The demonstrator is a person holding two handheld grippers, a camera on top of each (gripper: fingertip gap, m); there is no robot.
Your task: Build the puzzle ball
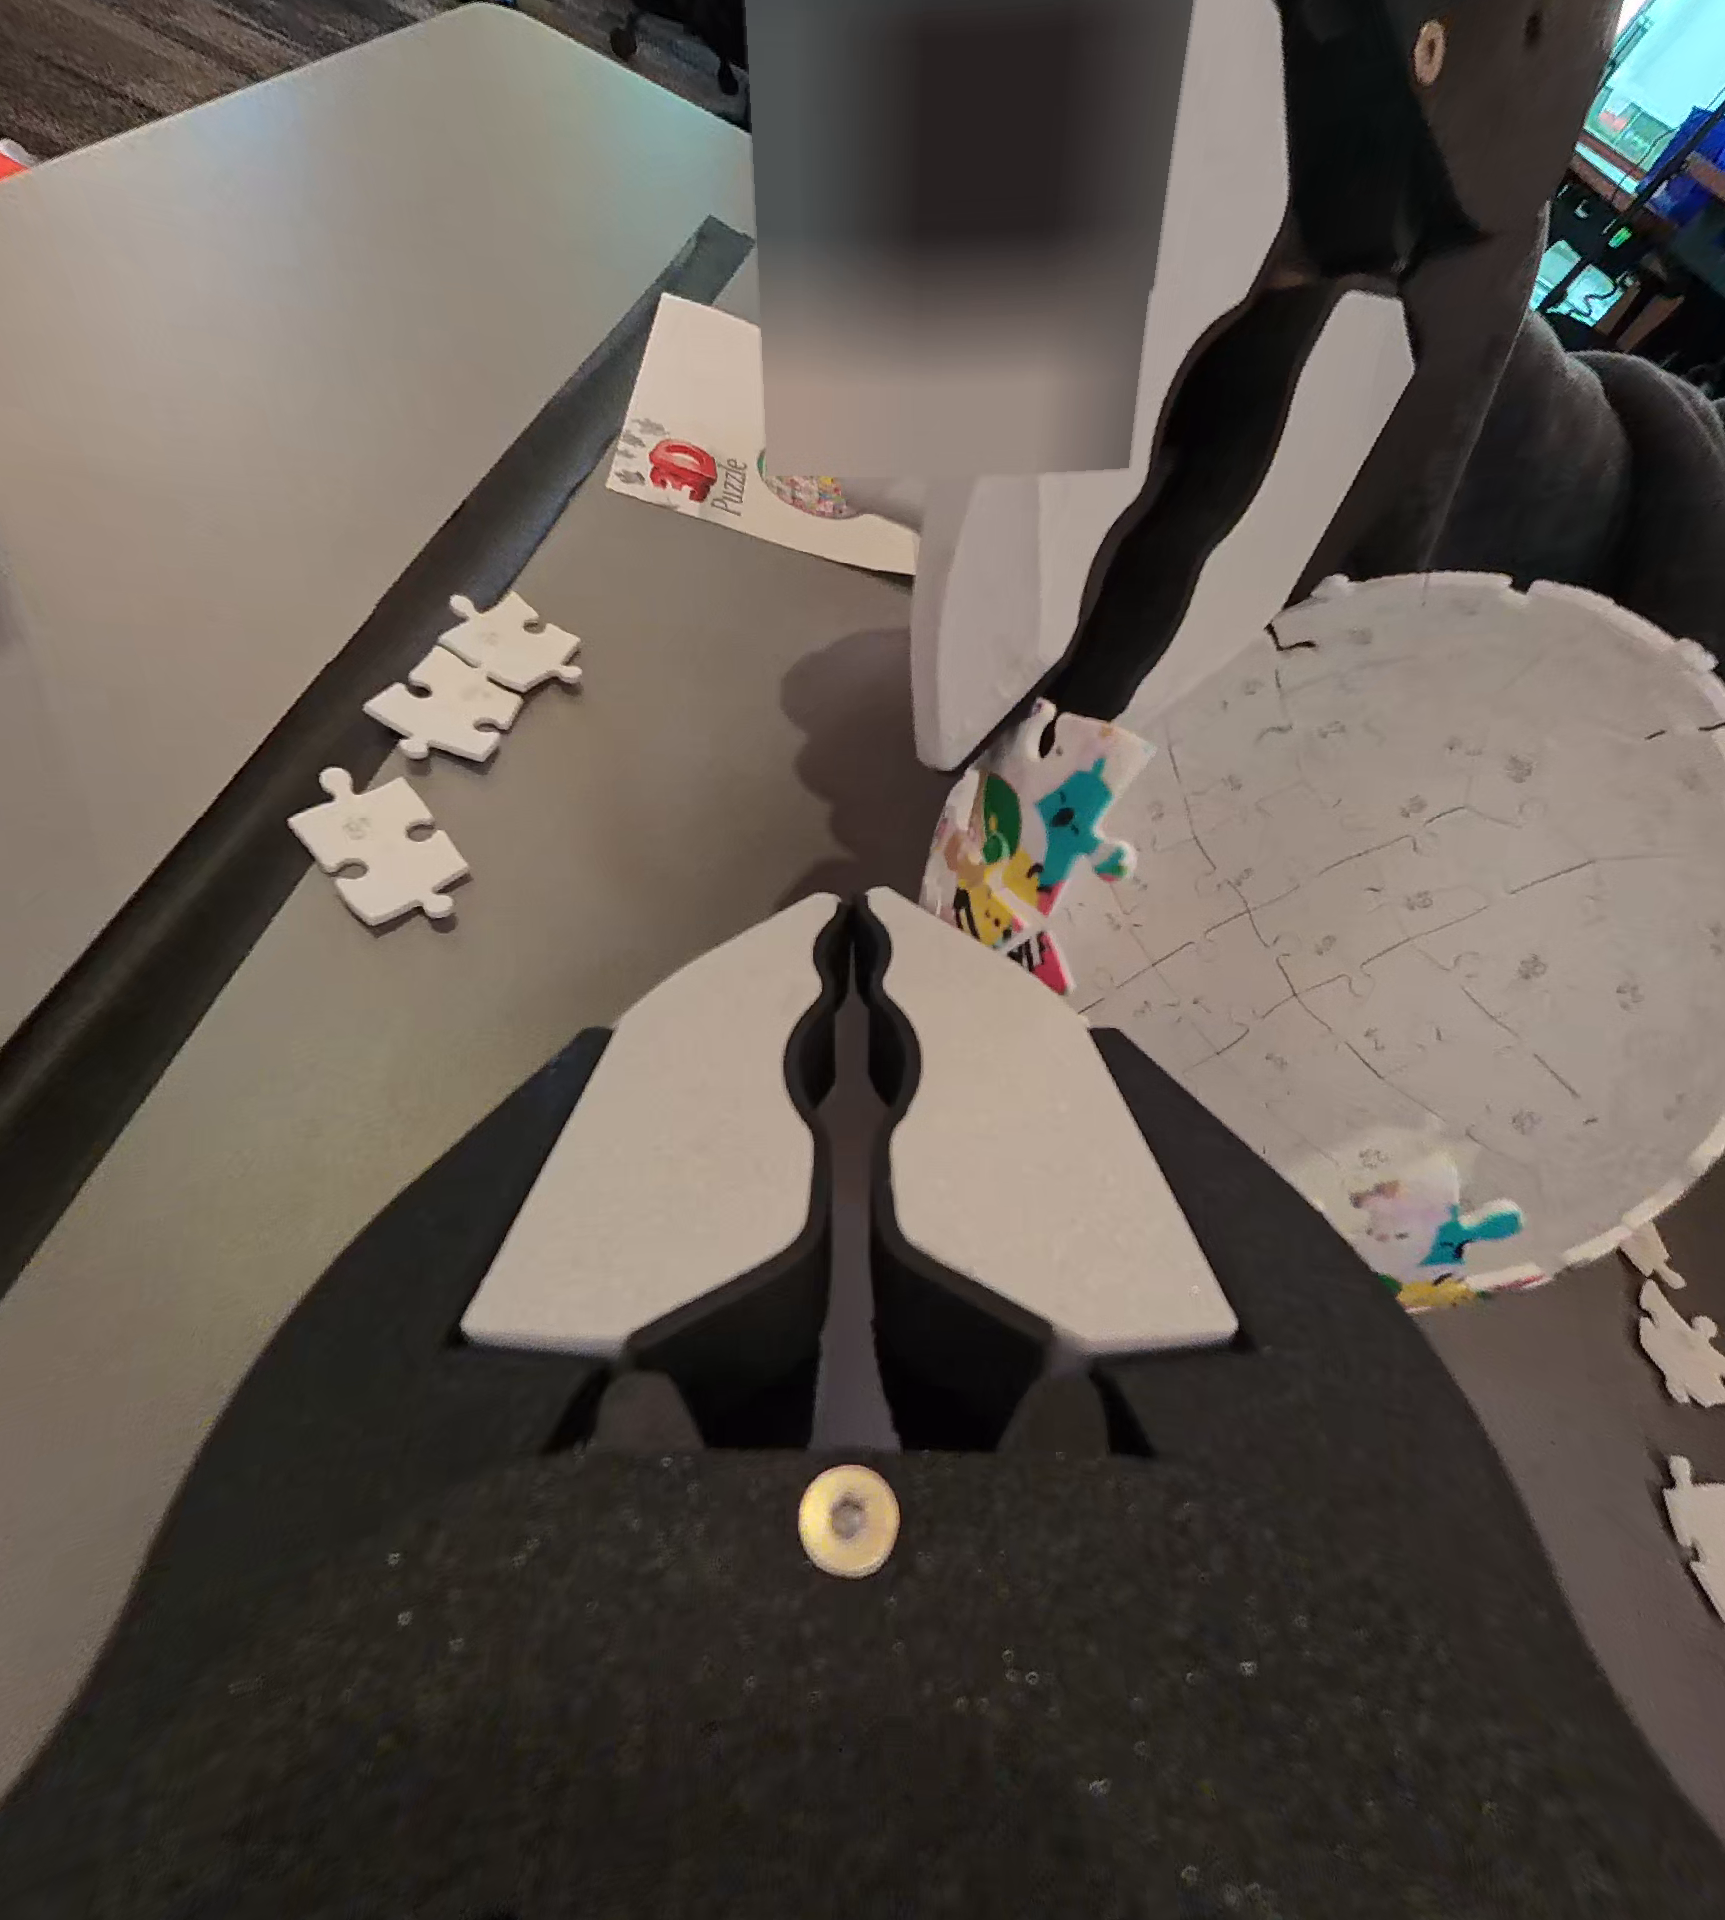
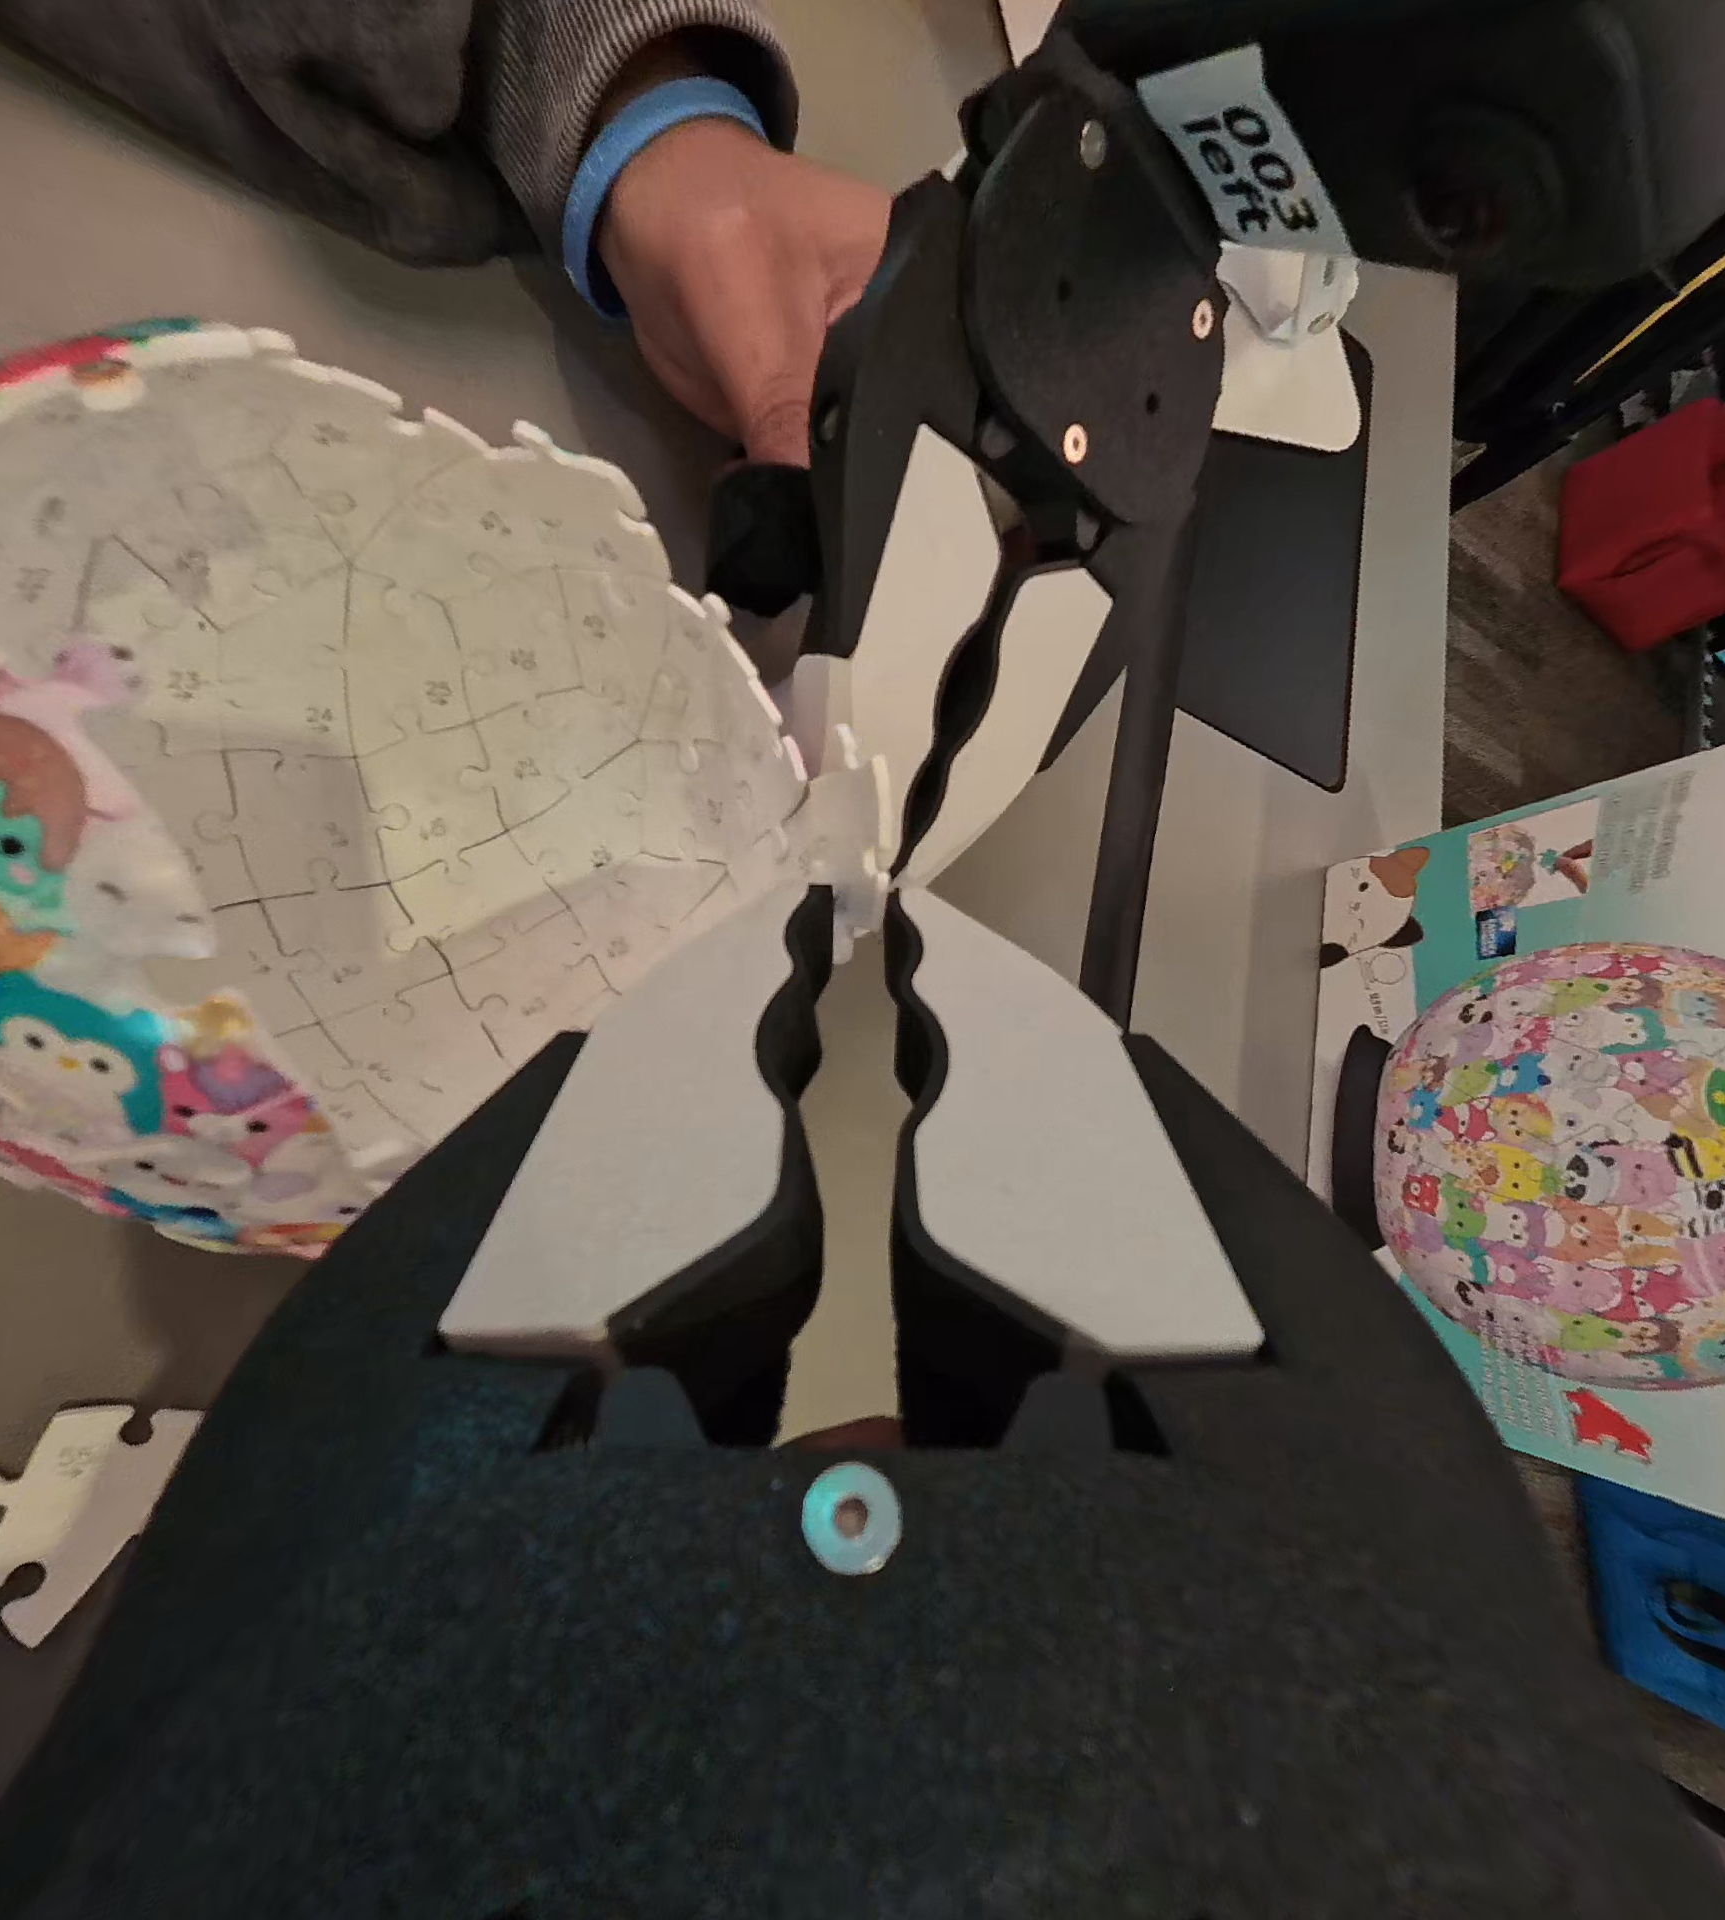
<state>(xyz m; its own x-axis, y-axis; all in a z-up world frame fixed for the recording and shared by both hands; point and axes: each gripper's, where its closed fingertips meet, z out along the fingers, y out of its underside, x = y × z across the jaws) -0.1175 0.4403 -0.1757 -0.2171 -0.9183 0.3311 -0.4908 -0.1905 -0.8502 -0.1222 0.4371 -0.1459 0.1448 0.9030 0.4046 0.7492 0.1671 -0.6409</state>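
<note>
- Closest to the lens, our left gripper (image 1: 853,920) has its fingers pressed together at the tips, and we see nothing between them.
- Our right gripper (image 2: 856,920) is clamped on a puzzle piece (image 2: 853,831). Its white back shows in the right wrist view and its printed face in the left wrist view.
- That piece stands at the rim of the half-built puzzle ball (image 1: 1460,883), but we cannot tell whether its tabs are locked in.
- From the right wrist view the left gripper's tips reach right up to the held piece. Whether they touch it is hidden.
- The ball is an open shell lying tilted on the dark table (image 1: 629,727), with its white inside facing us.
- Low inside the shell we see a colourful patch (image 1: 1409,1226). We cannot make out whether it is a loose piece lying in the bowl or part of the wall.
- Loose pieces (image 1: 422,707) lie white side up to the left of the shell, and more are cut off at the right edge.
- The puzzle box (image 2: 1616,1039) lies flat, cut off at the frame edge. In the left wrist view a blurred patch covers much of it.
- A hand (image 2: 744,281) holds the left gripper, and its fingers are hidden behind the black body.
</note>
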